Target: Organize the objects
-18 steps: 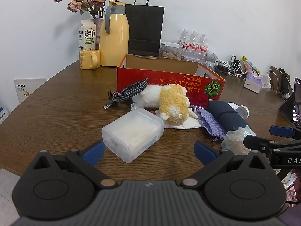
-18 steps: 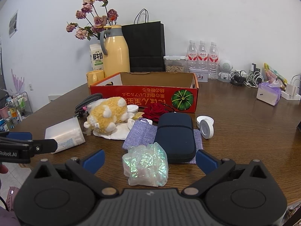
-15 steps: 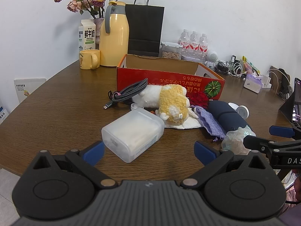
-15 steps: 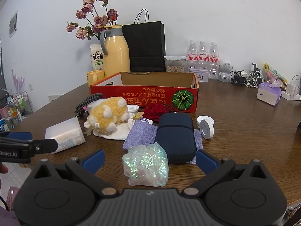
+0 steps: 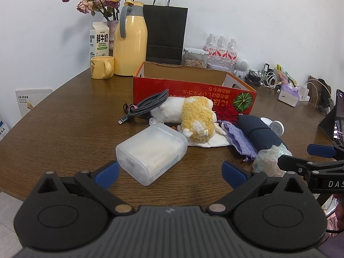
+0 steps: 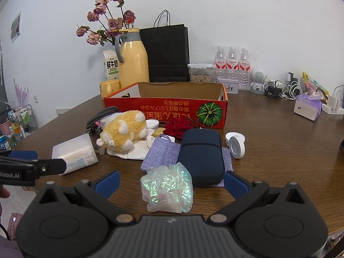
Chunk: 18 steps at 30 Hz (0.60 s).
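Nothing moved since earlier frames. Left gripper [image 5: 169, 172] jaws wide apart, empty, plastic tub [image 5: 150, 152] lying just ahead at 12 o'clock. Right gripper [image 6: 171, 182] likewise spread, empty, iridescent bag [image 6: 166, 190] between tips. Red box [image 6: 165, 107] beyond at 12, apparently the destination.

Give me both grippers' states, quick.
Left gripper: open, holding nothing.
Right gripper: open, holding nothing.

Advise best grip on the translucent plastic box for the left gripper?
Take the translucent plastic box across its two long side walls, from the near end. It lies flat, that short end facing the open left gripper, and looks narrower than the gap between the fingers.
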Available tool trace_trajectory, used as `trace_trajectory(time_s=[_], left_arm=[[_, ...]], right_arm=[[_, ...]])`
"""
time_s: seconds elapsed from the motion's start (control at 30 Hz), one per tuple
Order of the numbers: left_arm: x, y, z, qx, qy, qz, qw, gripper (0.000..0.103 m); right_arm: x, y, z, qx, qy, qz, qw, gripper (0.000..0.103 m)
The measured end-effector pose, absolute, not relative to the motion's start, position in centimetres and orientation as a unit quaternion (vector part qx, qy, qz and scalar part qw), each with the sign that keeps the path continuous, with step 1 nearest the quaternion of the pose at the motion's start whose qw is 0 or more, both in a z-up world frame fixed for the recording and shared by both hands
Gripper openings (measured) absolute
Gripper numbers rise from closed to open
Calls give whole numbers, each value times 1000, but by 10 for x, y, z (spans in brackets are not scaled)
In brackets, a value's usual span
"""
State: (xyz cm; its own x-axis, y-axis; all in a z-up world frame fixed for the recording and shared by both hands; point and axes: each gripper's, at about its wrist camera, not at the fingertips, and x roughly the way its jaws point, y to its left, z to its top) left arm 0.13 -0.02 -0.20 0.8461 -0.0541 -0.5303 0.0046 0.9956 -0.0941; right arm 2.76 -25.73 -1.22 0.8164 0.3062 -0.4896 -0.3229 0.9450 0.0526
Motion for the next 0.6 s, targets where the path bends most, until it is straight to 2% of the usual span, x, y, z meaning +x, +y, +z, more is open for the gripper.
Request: trace_trajectory(time_s=[0.6], left_arm=[[2,0,-1,-46,278,-16,959,103]], right_arm=[[28,-256,-13,-17,255,166,952,103]])
